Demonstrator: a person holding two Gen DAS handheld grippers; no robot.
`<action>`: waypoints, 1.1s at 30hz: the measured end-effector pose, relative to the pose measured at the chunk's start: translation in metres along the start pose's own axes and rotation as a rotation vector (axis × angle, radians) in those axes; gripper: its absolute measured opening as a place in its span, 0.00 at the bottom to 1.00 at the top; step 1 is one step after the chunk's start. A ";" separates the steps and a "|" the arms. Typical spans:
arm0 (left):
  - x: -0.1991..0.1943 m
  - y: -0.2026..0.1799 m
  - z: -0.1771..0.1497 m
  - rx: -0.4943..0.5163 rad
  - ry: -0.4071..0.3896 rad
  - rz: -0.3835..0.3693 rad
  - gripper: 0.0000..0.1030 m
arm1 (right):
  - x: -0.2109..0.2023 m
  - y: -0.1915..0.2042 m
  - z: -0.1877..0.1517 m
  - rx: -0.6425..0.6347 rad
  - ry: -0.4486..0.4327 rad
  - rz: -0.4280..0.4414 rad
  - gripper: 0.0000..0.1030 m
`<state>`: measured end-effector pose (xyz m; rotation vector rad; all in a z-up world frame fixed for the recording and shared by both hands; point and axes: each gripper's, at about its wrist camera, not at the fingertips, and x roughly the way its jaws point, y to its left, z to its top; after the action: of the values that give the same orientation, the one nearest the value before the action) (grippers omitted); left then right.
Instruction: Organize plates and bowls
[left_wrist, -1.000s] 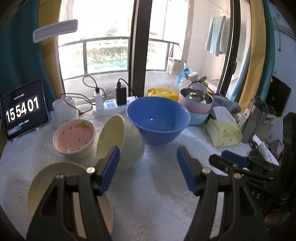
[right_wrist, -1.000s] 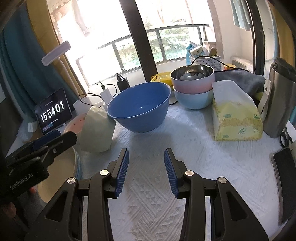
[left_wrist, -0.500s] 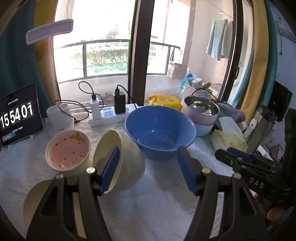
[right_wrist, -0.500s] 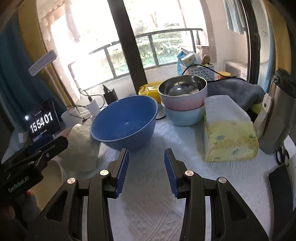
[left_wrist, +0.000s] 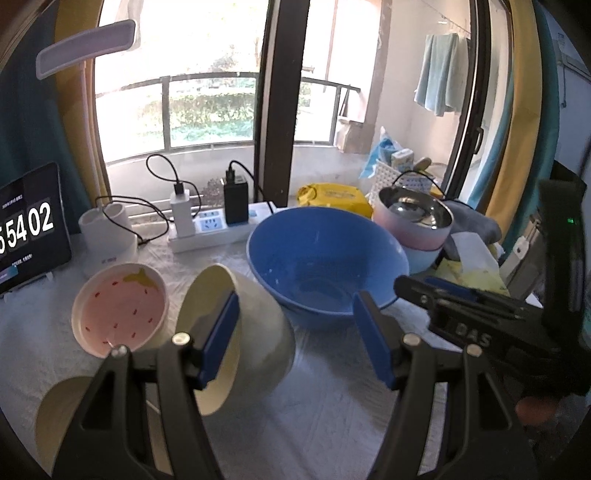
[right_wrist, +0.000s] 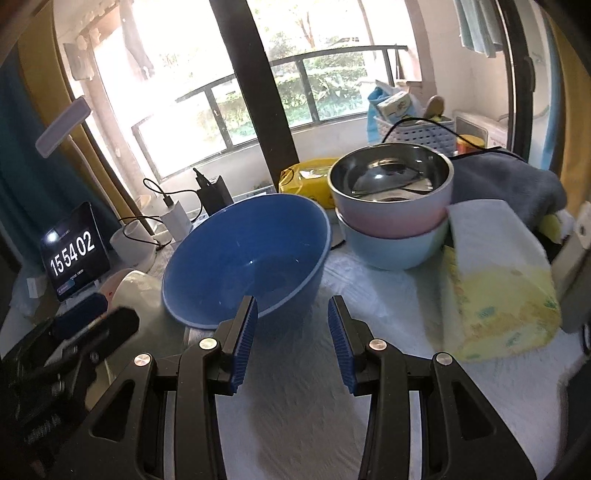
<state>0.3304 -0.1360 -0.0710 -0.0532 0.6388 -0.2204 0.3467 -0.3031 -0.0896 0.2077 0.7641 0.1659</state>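
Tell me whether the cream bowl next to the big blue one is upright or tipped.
Tipped. The cream bowl lies on its side, its open mouth facing left toward the strawberry bowl, beside the blue bowl.

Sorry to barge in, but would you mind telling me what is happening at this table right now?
A person is sorting bowls with a handheld gripper in each hand. Both are open and hold nothing. The left gripper is lined up on a cream bowl lying tipped on its side, with one finger in front of its mouth. The right gripper hovers at the near rim of the big blue bowl. A pink bowl is already nested in a light blue bowl behind.
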 end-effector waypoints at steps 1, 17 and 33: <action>0.002 0.000 0.000 -0.001 0.002 -0.001 0.64 | 0.004 0.000 0.000 0.003 0.007 0.001 0.40; 0.007 -0.007 0.003 0.034 -0.018 0.010 0.64 | 0.051 -0.019 -0.017 0.059 0.113 -0.028 0.20; 0.014 -0.036 0.000 0.111 -0.039 0.005 0.64 | 0.007 -0.050 -0.030 0.078 0.049 -0.079 0.09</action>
<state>0.3347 -0.1742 -0.0751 0.0509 0.5868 -0.2496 0.3340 -0.3463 -0.1274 0.2478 0.8271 0.0665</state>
